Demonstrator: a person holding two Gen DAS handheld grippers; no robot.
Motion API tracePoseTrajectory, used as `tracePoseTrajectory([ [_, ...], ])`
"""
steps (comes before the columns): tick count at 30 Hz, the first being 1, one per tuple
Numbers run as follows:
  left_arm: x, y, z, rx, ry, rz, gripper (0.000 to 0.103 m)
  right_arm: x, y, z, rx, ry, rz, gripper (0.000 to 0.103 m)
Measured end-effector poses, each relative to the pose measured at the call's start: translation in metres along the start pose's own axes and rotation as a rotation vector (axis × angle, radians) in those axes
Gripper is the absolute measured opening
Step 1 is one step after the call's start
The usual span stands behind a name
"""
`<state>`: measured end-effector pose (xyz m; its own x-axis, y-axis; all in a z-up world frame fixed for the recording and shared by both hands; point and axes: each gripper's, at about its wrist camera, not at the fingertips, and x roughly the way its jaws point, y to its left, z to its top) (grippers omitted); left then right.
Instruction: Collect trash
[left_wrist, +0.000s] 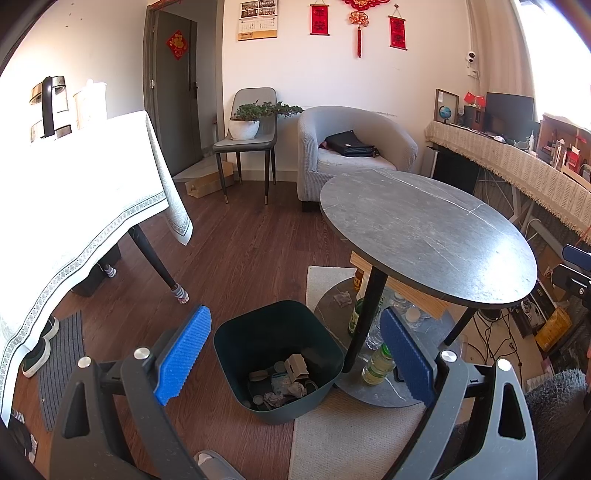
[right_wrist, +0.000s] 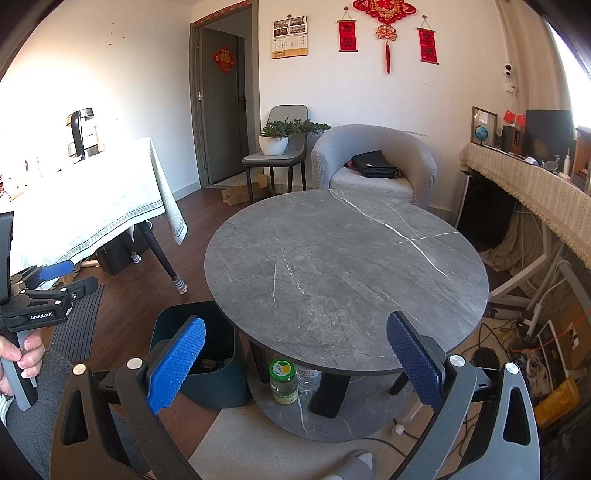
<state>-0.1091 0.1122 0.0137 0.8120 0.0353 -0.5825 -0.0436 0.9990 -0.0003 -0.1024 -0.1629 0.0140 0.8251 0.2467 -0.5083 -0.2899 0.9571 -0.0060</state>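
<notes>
Both units empty. The left hand-held gripper (left_wrist: 295, 363) hangs with its blue pads spread wide, directly above the dark bin (left_wrist: 279, 360) that stands on the wood floor at the near-left foot of the round table; nothing sits between its pads. The right hand-held gripper (right_wrist: 295, 363) is likewise spread wide and carries nothing, poised over the near edge of the grey marble tabletop (right_wrist: 347, 273). The tabletop surface shows no loose items in either view. Trash location: crumpled paper, a small cardboard piece and several round lids or caps (left_wrist: 286, 380) lie at the bottom of the bin. Judgement: the step in hand is the end of a drop-off, and the tabletop portion of the task looks done. Possible remaining item: a crumpled scrap (left_wrist: 342, 297) on the lower shelf (left_wrist: 373, 391) beneath the tabletop, on its far-left part, near a green bottle (left_wrist: 356, 317); a capped jar (right_wrist: 283, 382) and clear bottles also stand on the shelf, and whether these count as trash cannot be told. The next move, if the scrap is taken, calls for a low reach under the tabletop rim, steering past the black legs and the bottles so they are not tipped, then a closing pinch on the soft paper and a short carry left to the bin.
</notes>
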Motion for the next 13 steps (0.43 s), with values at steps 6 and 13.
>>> tracePoseTrajectory([
  [6, 0.0006, -0.0002, 0.0001, -0.002, 0.004, -0.005, 0.095, -0.0001, -0.0003, -0.0003, -0.001, 0.001, -0.001, 0.1],
  [13, 0.0039, 0.0039, -0.0008, -0.019, 0.013, -0.004, 0.097, 0.0, 0.0001, 0.0003, 0.0, 0.001, 0.0, 0.099],
])
